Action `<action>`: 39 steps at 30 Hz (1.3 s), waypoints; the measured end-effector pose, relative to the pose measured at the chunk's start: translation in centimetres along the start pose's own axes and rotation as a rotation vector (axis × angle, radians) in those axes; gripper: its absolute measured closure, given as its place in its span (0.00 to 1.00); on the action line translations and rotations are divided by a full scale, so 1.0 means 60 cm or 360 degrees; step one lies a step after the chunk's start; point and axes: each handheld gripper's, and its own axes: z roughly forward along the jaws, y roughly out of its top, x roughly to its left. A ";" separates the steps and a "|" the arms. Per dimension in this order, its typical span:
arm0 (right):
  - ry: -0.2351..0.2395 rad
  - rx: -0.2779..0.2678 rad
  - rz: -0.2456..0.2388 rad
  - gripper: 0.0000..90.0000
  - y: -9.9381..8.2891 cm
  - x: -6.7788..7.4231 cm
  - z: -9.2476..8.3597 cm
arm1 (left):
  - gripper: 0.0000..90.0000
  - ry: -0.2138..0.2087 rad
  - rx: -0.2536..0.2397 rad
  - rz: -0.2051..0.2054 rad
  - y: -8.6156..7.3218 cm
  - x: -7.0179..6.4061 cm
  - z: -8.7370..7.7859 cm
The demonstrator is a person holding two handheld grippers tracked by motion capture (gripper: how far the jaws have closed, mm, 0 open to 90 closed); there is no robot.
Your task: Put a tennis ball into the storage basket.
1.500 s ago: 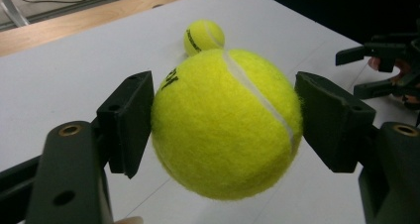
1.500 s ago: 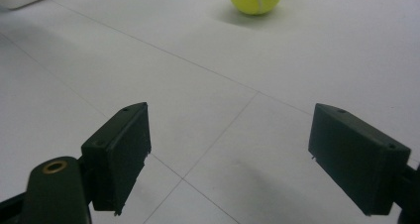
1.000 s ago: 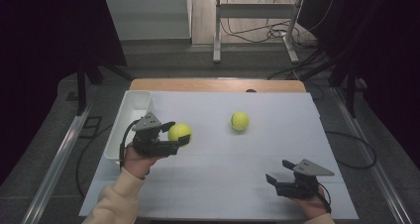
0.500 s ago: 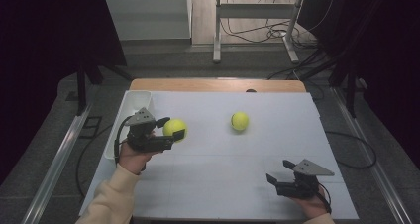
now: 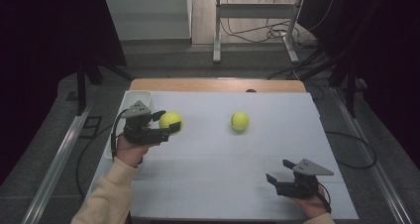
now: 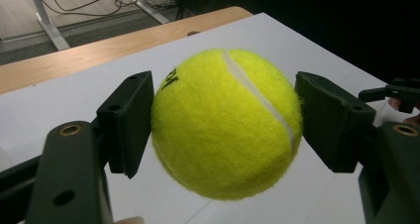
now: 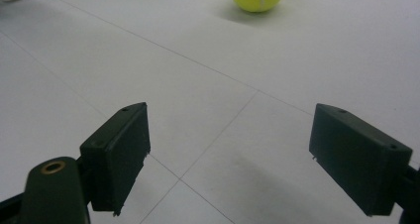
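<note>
Holding a tennis ball [image 6: 227,122] in my left claw [image 5: 166,123], I have the flat black pads pressed on its opposite sides, lifted above the left part of the white tabletop [image 5: 208,154], beside a white bin [image 5: 134,96]. It looks light and springy, its fuzzy yellow felt giving good friction; gripping across the widest middle seems safest. My right claw [image 5: 275,181] rests wide open and empty near the front right. A second ball [image 5: 239,121] sits mid-table.
</note>
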 end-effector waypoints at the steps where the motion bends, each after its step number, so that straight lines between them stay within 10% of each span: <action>1: 0.0000 0.0000 0.0000 0.19 0.000 0.000 0.000 | 0.30 0.0000 0.0000 0.0000 0.000 0.000 0.000; 39: -0.0008 0.0010 0.0007 0.18 0.000 -0.001 0.001 | 0.30 0.0205 0.0022 -0.0091 0.029 0.071 -0.001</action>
